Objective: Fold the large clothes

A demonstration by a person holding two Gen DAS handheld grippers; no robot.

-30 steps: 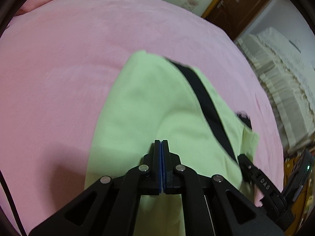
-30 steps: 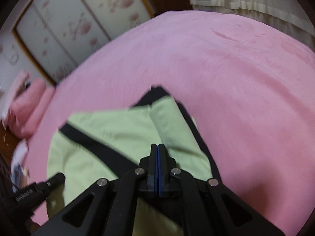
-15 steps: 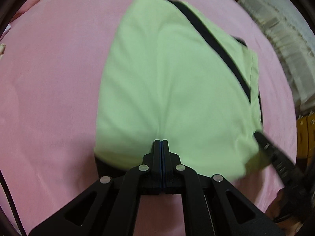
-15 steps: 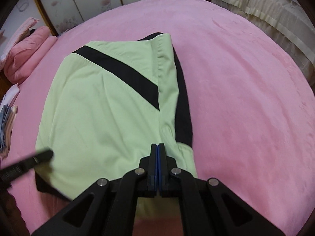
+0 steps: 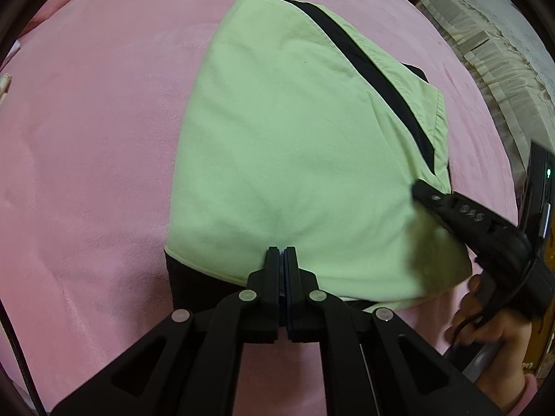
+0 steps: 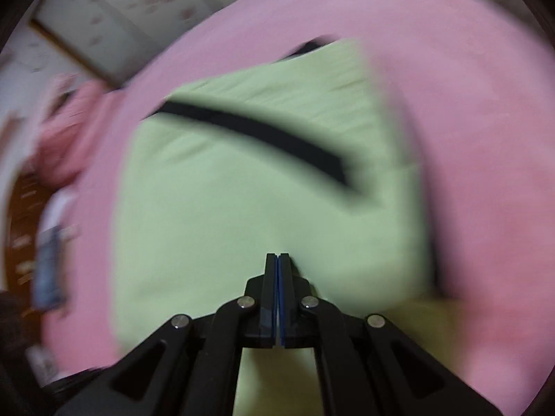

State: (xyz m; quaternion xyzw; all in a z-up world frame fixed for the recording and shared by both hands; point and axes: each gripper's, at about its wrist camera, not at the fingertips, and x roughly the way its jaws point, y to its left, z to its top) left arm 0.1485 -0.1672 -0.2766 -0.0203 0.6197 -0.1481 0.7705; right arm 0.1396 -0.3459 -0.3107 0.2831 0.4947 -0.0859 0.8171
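A light green garment (image 5: 295,138) with a black stripe (image 5: 364,59) lies folded on the pink bed cover (image 5: 86,138). A black layer shows under its near edge. My left gripper (image 5: 281,251) is shut at that near edge, and faint creases run from its tips into the cloth. At the garment's right side my right gripper (image 5: 419,187), held by a hand (image 5: 492,332), pinches the cloth, which rises to its tip. The right wrist view is blurred: the right gripper (image 6: 277,256) is shut over the green garment (image 6: 225,208), which passes beneath it.
The pink cover (image 6: 485,138) stretches wide around the garment. Cream ruffled bedding (image 5: 485,52) lies beyond the bed's right edge. Flowered cabinet doors (image 6: 121,0) stand behind, with a rolled pink quilt (image 6: 66,131) and small items (image 6: 48,270) at the left.
Both grippers drew the green layer toward the near side, so it now lies spread over the black layer. The left one has since held still, while the right view has gone blurred.
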